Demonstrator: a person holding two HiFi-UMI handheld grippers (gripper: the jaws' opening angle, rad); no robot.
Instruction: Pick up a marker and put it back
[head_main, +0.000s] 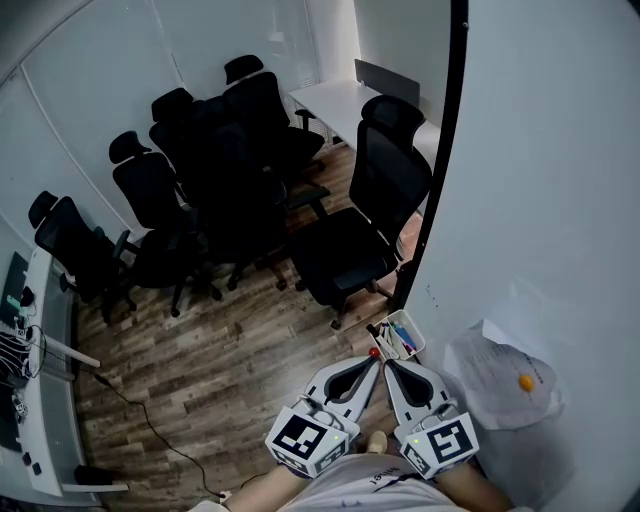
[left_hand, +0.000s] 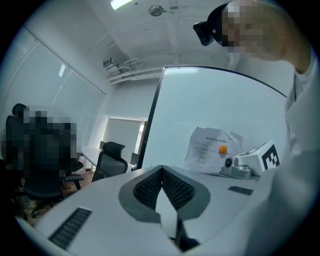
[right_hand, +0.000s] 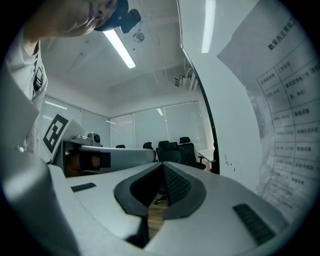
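Just beyond the left tool (head_main: 374, 361) and right tool (head_main: 389, 363), both pressed together, markers (head_main: 403, 340) in tray (head_main: 421, 342).

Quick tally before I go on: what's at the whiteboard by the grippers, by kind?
Marker tray: 1
Paper sheet: 1
Orange magnet: 1
Total: 3. The markers in the tray are too small to count.

Left gripper (left_hand: 162, 171) fingers closed together; paper sheet (left_hand: 210, 150) on whiteboard (left_hand: 200, 105).
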